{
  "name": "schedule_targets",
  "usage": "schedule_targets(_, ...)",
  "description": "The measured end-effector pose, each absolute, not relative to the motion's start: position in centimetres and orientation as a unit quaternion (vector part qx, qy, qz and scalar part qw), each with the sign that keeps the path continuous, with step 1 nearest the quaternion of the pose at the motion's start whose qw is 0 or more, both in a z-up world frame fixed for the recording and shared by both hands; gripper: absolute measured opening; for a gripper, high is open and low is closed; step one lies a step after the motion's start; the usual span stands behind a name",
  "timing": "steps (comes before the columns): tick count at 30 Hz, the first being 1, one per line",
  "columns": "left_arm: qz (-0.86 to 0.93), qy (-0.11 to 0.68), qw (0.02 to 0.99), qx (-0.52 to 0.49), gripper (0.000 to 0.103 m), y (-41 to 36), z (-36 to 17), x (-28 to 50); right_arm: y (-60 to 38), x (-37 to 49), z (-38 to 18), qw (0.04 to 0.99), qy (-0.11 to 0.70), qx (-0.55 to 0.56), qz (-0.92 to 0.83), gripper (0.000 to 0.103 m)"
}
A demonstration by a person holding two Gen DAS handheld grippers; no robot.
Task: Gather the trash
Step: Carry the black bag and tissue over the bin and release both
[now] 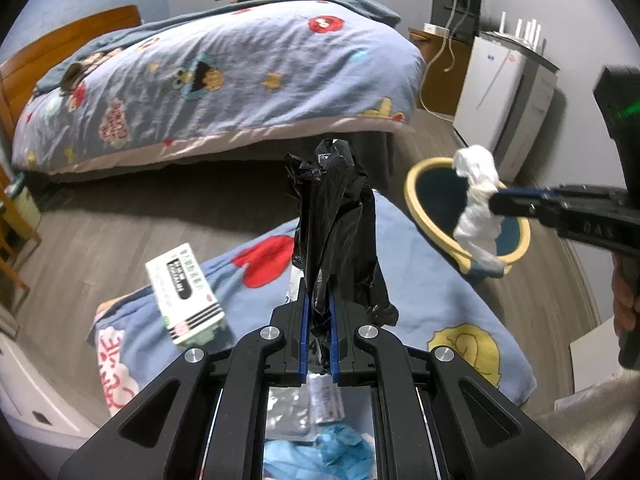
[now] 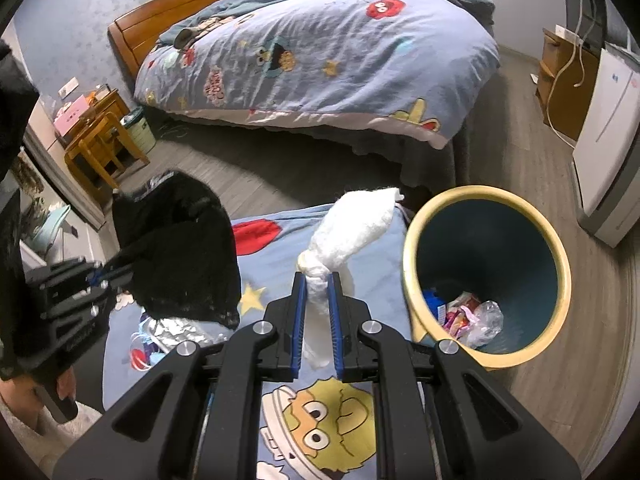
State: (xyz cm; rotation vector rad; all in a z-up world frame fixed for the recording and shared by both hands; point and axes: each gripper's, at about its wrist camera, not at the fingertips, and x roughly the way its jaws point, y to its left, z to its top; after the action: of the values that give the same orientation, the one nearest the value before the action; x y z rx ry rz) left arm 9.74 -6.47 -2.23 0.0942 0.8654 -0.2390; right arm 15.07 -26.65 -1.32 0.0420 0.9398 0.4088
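A crumpled white tissue (image 2: pixel 352 220) is being pinched between the blue-lined jaws of the right gripper (image 2: pixel 318 280), which are nearly closed on its twisted lower end; the loose upper part is flaring up and to the right, just beside the rim of the trash bin (image 2: pixel 486 196). In the left wrist view the same tissue (image 1: pixel 478 200) is hanging in front of the bin's mouth (image 1: pixel 412 196), held by the right gripper (image 1: pixel 500 200) reaching in from the right.

A black plastic bag (image 1: pixel 336 232) is standing up out of the left gripper (image 1: pixel 320 300), whose jaws are closed tight on its bunched lower end (in the right wrist view it shows as a dark, blurred mass (image 2: pixel 180 248) at the left).

The bin, yellow-rimmed and dark blue inside, is sitting on the wood floor (image 2: pixel 540 392) to the right of a cartoon-print blanket (image 2: pixel 384 248), and wrappers and clear plastic (image 2: pixel 472 316) are lying at its bottom. On the blanket a green-and-white box (image 1: pixel 186 292) is lying to the left, and foil packaging (image 2: pixel 176 330) near the black bag. A bed (image 2: pixel 320 52) with a matching quilt is filling the far side of the room.
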Motion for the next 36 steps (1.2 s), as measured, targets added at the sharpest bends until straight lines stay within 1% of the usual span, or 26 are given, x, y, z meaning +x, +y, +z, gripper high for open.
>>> schedule_targets(11,-0.137,0.421,0.894,0.070,0.009,-10.3,-3.0,10.7,-30.4,18.3,-1.4,0.891,0.436,-0.009,0.128,0.011)
schedule_targets(15,-0.144,0.421,0.892,0.075,0.009,-11.7,-3.0,11.3,-32.4,19.2,-1.7,0.893,0.437,0.009,0.111,0.011)
schedule_targets(23,-0.179,0.424,0.886,0.059,0.009,-15.9,-3.2,13.0,-35.6,20.6,-2.8,0.890,0.447,0.025,0.082,0.011)
schedule_targets(30,-0.196,0.443,0.875,0.032,0.009,-19.7,-3.7,16.5,-37.7,21.7,-4.2,0.893,0.448,0.003,0.050,0.011)
schedule_targets(36,-0.195,0.446,0.873,0.033,0.009,-22.6,-4.2,20.0,-39.7,22.7,-5.2,0.890,0.449,0.057,0.049,0.011)
